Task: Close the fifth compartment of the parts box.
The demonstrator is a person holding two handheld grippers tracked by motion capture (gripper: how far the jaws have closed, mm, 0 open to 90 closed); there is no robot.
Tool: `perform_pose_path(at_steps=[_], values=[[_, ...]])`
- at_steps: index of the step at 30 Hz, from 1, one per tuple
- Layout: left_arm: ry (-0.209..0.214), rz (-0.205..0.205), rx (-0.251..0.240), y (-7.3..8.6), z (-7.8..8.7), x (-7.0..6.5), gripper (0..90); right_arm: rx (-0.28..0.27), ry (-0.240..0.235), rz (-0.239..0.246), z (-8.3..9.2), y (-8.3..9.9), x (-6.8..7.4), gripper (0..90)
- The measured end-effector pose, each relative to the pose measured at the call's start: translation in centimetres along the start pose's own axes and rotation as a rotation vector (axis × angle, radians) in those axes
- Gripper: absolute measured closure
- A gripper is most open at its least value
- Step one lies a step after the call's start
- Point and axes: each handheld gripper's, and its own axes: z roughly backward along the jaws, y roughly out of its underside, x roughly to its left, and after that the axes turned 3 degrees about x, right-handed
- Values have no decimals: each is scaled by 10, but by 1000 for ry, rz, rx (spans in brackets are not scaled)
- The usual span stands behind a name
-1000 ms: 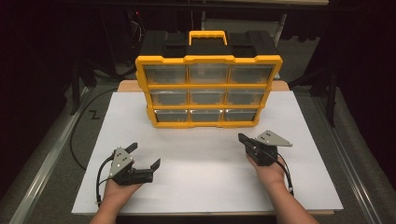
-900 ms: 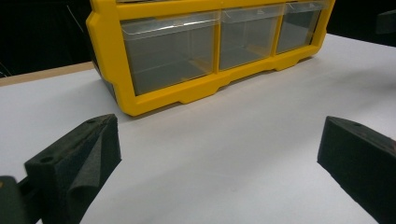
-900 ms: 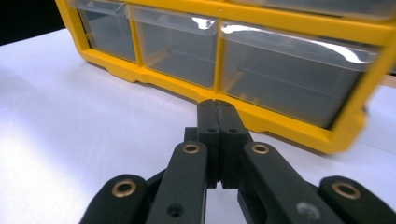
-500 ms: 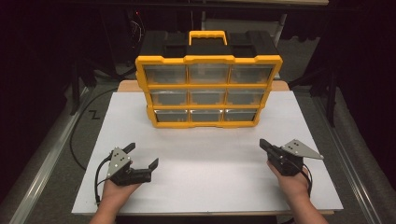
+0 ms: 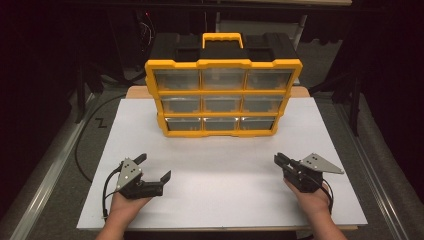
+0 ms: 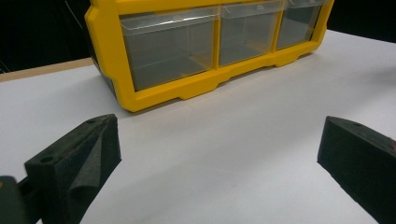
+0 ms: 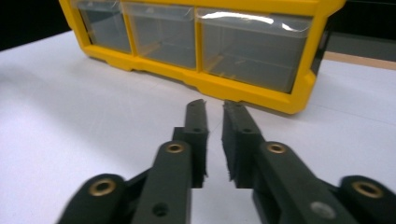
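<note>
Ahead of the wide-open, empty left tongs (image 5: 153, 167) and the empty right tongs (image 5: 278, 158), whose jaws have just been parted slightly, the rigid, bulky plastic organizer (image 5: 222, 97) is judged best gripped at its handle (image 5: 222, 39), the thin clear drawers (image 6: 170, 44) being slippery.

Black two-jaw claws (image 7: 214, 109) with brass-coloured rivets, grey three-cornered top plates, trailing black cables, foam-like pads (image 6: 95, 154).

Organizer (image 6: 187, 56) top cut off in both gripper views, drawer contents unclear, rear half lost in darkness.
</note>
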Motion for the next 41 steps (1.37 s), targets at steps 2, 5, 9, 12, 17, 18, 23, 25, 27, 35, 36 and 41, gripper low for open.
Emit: perform_pose_path(at_steps=[2, 5, 9, 12, 17, 18, 23, 25, 27, 35, 36, 41], values=[[0, 2, 3, 0, 0, 0, 2, 15, -3, 4, -3, 1, 2, 732], [-1, 1, 4, 0, 0, 0, 1, 29, -5, 1, -6, 3, 1, 630], [0, 0, 1, 0, 1, 0, 2, 30, -6, -24, -5, 5, -3, 448], [-1, 1, 1, 0, 0, 0, 1, 17, -2, -42, -4, 4, -4, 390], [0, 2, -1, 0, 1, 1, 2, -18, 9, -65, 3, 1, -6, 217], [0, 4, -5, -1, 2, 1, 2, -25, 9, -72, 5, 1, -6, 174], [0, 8, -8, -1, 2, 2, 1, -29, 19, -59, 10, 3, -4, 10], [0, 3, -4, -1, 1, 2, 2, -30, 21, -40, 9, 5, -2, 9], [2, 4, -1, -1, 0, 2, 1, -25, 30, -34, 6, 6, -3, 9], [0, 2, -5, -1, 1, 1, 1, -14, 31, -7, 2, 7, -1, 9], [1, 2, -4, -1, 1, 1, 1, -18, 32, -8, 2, 7, -1, 9], [3, -1, 0, -1, 0, 0, 1, -13, 37, -9, 2, 8, -2, 9]])
